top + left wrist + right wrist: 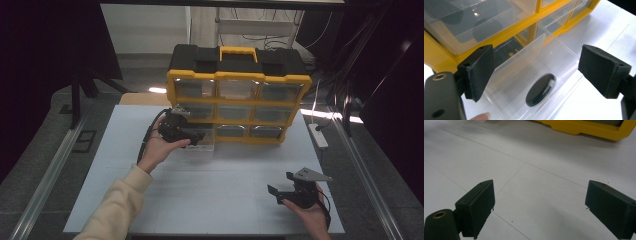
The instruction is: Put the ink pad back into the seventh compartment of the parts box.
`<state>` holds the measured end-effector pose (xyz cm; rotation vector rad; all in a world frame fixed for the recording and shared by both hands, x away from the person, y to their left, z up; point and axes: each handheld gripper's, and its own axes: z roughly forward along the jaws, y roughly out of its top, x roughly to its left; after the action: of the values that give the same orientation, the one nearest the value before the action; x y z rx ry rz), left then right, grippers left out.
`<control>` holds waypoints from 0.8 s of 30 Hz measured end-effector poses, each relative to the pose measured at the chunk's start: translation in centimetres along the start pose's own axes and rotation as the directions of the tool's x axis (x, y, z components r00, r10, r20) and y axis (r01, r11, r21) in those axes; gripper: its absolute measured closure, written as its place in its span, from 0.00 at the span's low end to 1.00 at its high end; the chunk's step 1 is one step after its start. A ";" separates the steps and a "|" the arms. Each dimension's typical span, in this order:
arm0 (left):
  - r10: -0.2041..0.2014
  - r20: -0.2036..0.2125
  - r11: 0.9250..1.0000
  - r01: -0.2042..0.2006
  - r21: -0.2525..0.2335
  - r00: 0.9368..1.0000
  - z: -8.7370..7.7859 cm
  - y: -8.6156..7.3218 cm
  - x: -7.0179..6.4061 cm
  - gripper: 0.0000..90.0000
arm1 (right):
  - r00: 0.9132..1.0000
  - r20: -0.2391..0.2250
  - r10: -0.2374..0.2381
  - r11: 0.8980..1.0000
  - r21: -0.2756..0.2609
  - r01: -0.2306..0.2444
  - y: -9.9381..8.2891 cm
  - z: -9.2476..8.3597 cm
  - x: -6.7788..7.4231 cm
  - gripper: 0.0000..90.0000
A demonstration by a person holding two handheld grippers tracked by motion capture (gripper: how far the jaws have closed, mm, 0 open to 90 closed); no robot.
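Note:
A yellow and black organizer [239, 95] with clear drawers stands at the back of the white table. Its bottom left drawer [205, 145] is pulled out onto the table. In the left gripper view this clear drawer [564, 57] holds a flat black disc [540, 90]. My left gripper [198, 136] hangs just over the drawer, open [536, 72], with its pads apart from the drawer walls and nothing pressed between them. My right gripper [281, 183] rests in a hand at the front right, open [540, 207] over bare table.
A white power strip [318, 135] lies past the table's right edge. The white table top [210, 190] spreads between the two hands. The organizer's yellow base [584, 128] lies far ahead of the right gripper. A thumb tip [480, 116] shows beneath the left jaws.

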<state>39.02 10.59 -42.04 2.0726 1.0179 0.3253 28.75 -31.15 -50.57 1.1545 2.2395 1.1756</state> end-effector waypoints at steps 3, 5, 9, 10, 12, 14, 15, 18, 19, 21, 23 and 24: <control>-0.001 0.002 1.000 0.001 -0.005 1.000 -0.3 -0.2 -0.1 0.17 | 1.000 0.001 0.002 1.000 0.000 -0.002 0.0 0.0 0.0 0.10; 0.000 0.005 1.000 0.000 -0.009 1.000 -0.5 -0.3 -0.1 0.17 | 1.000 0.000 0.001 1.000 0.000 -0.001 0.0 0.0 0.0 0.10; -0.003 0.018 1.000 0.004 -0.024 1.000 -1.1 -0.8 -0.2 0.17 | 1.000 0.000 0.000 1.000 0.000 0.000 0.0 0.0 0.0 0.10; -0.002 0.022 1.000 0.003 -0.028 1.000 -1.2 -1.0 -0.3 0.18 | 1.000 0.000 -0.001 1.000 0.000 0.001 0.0 0.0 0.0 0.10; 0.000 0.024 0.999 0.001 -0.032 1.000 -1.5 -1.3 -0.4 0.18 | 1.000 0.000 0.000 1.000 0.000 0.000 0.0 0.0 0.0 0.10; 0.002 0.019 0.999 -0.002 -0.034 1.000 -1.9 -1.7 -0.4 0.18 | 1.000 0.000 0.001 1.000 0.000 -0.001 0.0 0.0 0.0 0.10; 0.004 0.012 0.999 -0.004 -0.037 1.000 -2.1 -1.8 -0.4 0.18 | 1.000 0.000 0.001 1.000 0.000 -0.001 0.0 0.0 0.0 0.10; 0.001 0.009 0.999 -0.001 -0.046 1.000 -2.7 -2.4 -0.4 0.18 | 1.000 0.000 0.001 1.000 0.001 -0.001 0.0 0.0 0.0 0.10; 0.001 0.006 0.999 -0.001 -0.051 1.000 -2.9 -2.7 -0.4 0.18 | 1.000 0.000 0.001 1.000 0.001 -0.001 0.0 0.0 0.0 0.10; 0.003 0.004 0.999 -0.003 -0.050 1.000 -3.3 -3.2 -0.5 0.18 | 1.000 0.000 0.002 1.000 0.001 -0.002 0.0 0.0 0.0 0.10; 0.004 0.008 0.999 -0.003 -0.052 1.000 -3.7 -3.8 -0.5 0.18 | 1.000 -0.004 0.004 1.000 -0.002 -0.004 0.0 0.0 0.0 0.10; 0.005 0.005 0.998 -0.004 -0.055 1.000 -4.0 -4.2 -0.6 0.18 | 1.000 -0.005 0.005 1.000 -0.002 -0.005 0.0 0.0 0.0 0.10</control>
<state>34.21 13.81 -42.45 2.0255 0.9907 0.3464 28.75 -31.19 -50.59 1.1580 2.2401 1.1839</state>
